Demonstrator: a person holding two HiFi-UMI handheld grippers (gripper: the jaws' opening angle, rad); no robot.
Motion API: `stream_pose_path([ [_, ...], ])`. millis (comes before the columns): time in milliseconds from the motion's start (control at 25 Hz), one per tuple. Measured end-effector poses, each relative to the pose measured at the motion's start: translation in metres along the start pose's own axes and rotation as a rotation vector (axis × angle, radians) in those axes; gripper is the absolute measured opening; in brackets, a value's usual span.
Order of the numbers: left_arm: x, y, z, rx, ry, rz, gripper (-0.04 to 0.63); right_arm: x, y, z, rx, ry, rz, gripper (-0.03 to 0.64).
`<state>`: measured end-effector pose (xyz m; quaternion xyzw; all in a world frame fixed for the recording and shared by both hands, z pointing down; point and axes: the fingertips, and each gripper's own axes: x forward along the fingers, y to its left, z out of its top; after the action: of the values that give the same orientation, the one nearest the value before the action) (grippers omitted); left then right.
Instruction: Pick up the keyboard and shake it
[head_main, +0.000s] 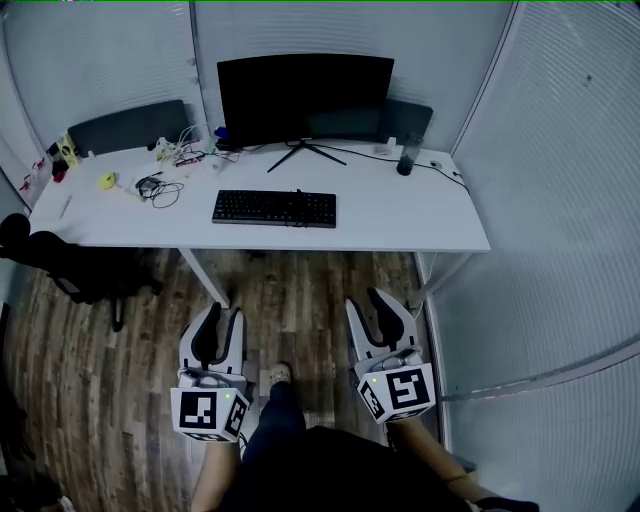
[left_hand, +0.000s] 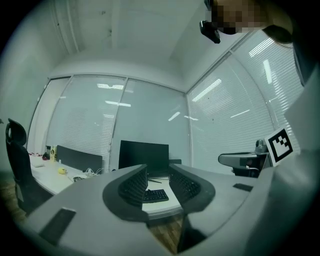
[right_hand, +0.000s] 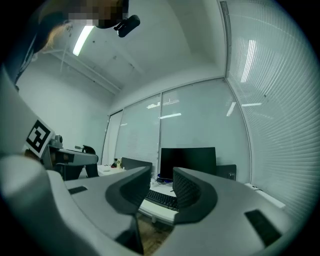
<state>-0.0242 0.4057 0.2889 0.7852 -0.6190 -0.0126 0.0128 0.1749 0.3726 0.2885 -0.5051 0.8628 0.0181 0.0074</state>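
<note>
The black keyboard (head_main: 274, 208) lay flat on the white counter (head_main: 420, 225), just in front of the monitor (head_main: 305, 95). The left gripper (head_main: 226, 315) and right gripper (head_main: 366, 302) hung above the wood floor (head_main: 300, 285), well apart from the keyboard, jaws released and empty.

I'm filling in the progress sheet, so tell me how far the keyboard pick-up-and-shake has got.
Done: nothing yet. The keyboard lies flat on the white desk in front of the monitor, untouched. In hand: the left tongs and right tongs are held over the wooden floor, short of the desk, jaws apart and empty. Left: reach the keyboard, grip it, lift it, shake it.
</note>
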Motion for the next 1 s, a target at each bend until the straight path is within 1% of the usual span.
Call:
stream_pose_path([
  [160, 0.044, 0.042, -0.003, 0.0, -0.002, -0.013, 0.112, 0.053, -0.013, -0.011, -0.006, 0.026, -0.024, 0.146],
  [400, 0.108, 0.093, -0.009, -0.004, -0.005, -0.07, 0.114, 0.126, -0.025, -0.022, -0.001, 0.044, -0.076, 0.146],
  [560, 0.145, 0.123, -0.015, -0.008, -0.003, -0.108, 0.115, 0.168, -0.025, -0.026, -0.026, 0.056, -0.095, 0.146],
  [760, 0.178, 0.147, -0.028, -0.016, 0.009, -0.151, 0.115, 0.195, -0.031, -0.039, -0.037, 0.082, -0.14, 0.146],
  [1000, 0.201, 0.166, -0.049, -0.036, 0.064, -0.166, 0.115, 0.211, -0.043, -0.061, -0.017, 0.144, -0.191, 0.146],
])
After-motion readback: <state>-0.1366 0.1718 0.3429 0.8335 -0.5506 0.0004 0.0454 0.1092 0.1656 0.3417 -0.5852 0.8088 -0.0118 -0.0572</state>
